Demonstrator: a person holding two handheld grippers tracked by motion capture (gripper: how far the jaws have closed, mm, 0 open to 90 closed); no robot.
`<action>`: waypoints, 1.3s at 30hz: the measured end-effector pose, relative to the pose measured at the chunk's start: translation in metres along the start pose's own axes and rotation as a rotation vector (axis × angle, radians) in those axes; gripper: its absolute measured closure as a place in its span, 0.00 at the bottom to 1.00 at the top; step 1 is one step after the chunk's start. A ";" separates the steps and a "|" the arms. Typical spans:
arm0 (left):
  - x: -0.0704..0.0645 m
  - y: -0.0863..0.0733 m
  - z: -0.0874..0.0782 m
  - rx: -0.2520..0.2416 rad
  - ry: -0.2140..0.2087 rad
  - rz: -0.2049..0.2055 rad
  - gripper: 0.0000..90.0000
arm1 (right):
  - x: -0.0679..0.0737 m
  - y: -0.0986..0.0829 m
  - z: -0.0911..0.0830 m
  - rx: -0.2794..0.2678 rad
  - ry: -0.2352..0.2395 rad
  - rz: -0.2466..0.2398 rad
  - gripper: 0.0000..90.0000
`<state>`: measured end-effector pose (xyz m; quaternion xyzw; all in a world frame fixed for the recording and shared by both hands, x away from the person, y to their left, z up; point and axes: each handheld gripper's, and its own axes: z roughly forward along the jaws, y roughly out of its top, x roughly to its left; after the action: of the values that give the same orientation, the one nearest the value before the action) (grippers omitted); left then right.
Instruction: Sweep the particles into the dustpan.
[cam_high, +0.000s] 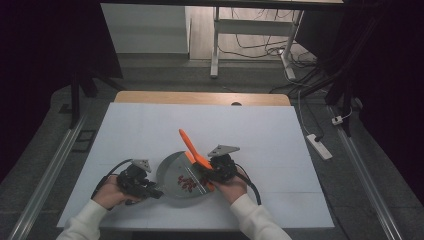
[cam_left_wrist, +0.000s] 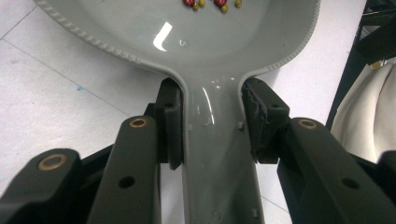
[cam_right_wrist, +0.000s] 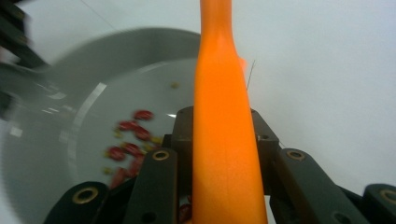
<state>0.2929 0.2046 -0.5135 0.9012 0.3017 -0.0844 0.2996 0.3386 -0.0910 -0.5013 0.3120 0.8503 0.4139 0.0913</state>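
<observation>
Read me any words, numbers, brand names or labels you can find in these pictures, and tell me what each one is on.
None: no legible text anywhere.
The grey dustpan, the orange brush handle and the white table show no print.
Both grippers, left and right, show only bare black parts and brass rivets.
The power strip on the floor is too small to show any marking.

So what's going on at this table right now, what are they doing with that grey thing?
A person works at a white table with a gripper in each hand. The left gripper is clamped on the handle of a grey dustpan, which holds small red and yellow pieces. The right gripper grips an orange brush handle at the pan's right side, its far end pointing up and away over the table.
</observation>
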 end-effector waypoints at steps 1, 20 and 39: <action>0.000 0.000 0.000 0.000 0.000 0.000 0.68 | 0.002 0.001 0.001 0.002 0.013 -0.003 0.78; -0.001 -0.011 -0.005 -0.036 0.003 -0.013 0.69 | -0.046 0.005 -0.047 -0.096 -0.097 0.067 0.78; -0.013 -0.024 -0.007 -0.043 -0.024 0.050 0.69 | -0.052 -0.028 -0.080 -0.063 -0.157 0.063 0.78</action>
<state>0.2682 0.2178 -0.5149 0.9006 0.2774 -0.0812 0.3246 0.3337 -0.1873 -0.4764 0.3669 0.8170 0.4172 0.1544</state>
